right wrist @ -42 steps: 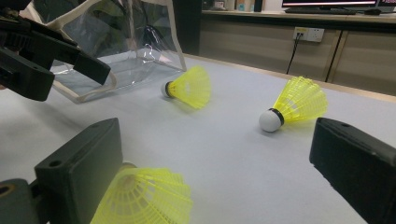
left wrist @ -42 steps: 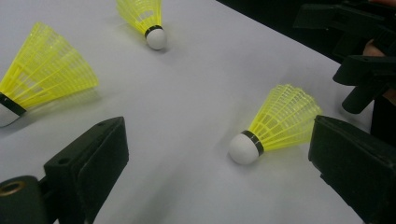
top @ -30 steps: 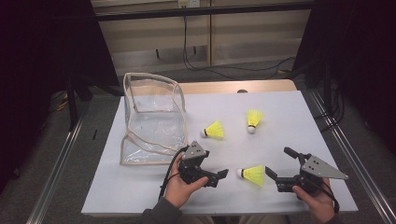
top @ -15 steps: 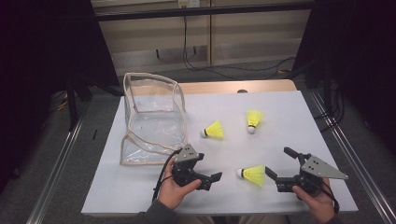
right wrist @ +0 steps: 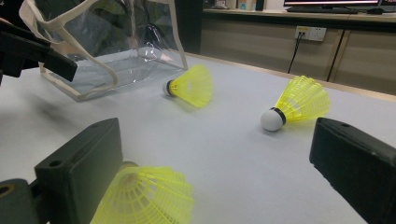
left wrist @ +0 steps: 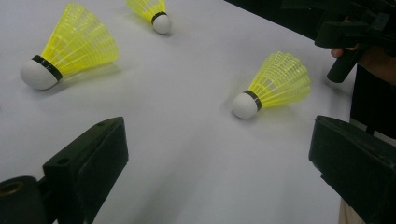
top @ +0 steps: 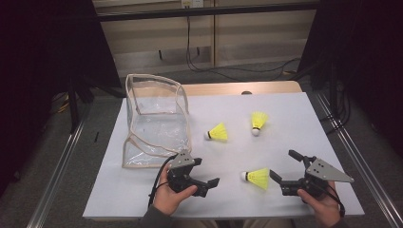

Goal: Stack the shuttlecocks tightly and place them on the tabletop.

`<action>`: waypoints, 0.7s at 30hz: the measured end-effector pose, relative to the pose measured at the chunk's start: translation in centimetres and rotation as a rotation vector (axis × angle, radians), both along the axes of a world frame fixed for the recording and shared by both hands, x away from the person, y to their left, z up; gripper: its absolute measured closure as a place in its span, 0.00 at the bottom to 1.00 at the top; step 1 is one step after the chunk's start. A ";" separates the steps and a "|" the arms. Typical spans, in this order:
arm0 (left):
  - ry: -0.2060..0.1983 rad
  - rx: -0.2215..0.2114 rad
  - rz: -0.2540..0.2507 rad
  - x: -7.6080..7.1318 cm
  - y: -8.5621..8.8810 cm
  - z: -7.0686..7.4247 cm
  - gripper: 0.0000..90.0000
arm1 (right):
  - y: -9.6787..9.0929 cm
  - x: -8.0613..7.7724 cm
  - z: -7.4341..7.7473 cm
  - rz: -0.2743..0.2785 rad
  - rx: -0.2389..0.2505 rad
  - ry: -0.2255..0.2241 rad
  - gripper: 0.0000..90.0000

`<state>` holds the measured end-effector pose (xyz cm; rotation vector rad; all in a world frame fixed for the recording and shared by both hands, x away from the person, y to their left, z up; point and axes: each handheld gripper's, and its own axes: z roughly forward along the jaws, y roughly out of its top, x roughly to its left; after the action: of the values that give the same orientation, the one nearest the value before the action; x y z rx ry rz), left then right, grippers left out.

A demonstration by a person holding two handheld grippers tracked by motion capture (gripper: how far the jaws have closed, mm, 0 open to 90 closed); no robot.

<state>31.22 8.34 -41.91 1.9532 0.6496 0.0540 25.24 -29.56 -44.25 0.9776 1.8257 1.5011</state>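
Note:
Three yellow shuttlecocks with white corks lie on the white table (top: 294, 109). The near shuttlecock (top: 256, 177) (left wrist: 275, 85) lies between my two grippers, and its skirt (right wrist: 145, 196) sits beside the left jaw in the right gripper view. The middle shuttlecock (top: 217, 133) (left wrist: 70, 46) (right wrist: 189, 87) and the far shuttlecock (top: 258, 122) (left wrist: 150, 11) (right wrist: 299, 102) lie farther back. My left gripper (top: 206, 173) (left wrist: 219, 158) is open and holds nothing. My right gripper (top: 285, 165) (right wrist: 219, 163) is open too, with its jaws toward the near shuttlecock.
A clear plastic bag (top: 154, 118) (right wrist: 107, 42) with beige trim lies open at the left of the table, just behind my left hand. The table's front edge runs close under both hands. A metal rail (top: 361, 161) borders the right side.
My left gripper has drawn back a little to the left and toward the front edge. The right gripper and the shuttlecocks have stayed where they were.

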 end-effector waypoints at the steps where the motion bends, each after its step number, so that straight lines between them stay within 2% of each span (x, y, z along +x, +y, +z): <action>1: -0.001 0.002 0.001 0.0 0.1 0.0 0.05 | 0.0 0.0 0.0 -0.001 -0.002 0.000 0.02; 13: -0.006 0.000 0.008 0.0 1.5 0.0 0.05 | 0.0 0.0 0.0 -0.001 -0.002 0.001 0.02; 21: -0.023 -0.002 0.016 0.1 2.7 0.1 0.05 | 0.0 0.0 0.0 0.001 0.000 0.001 0.02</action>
<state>31.29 11.00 -41.79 1.9427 0.6496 0.0853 25.23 -29.52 -44.26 0.9779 1.8273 1.5009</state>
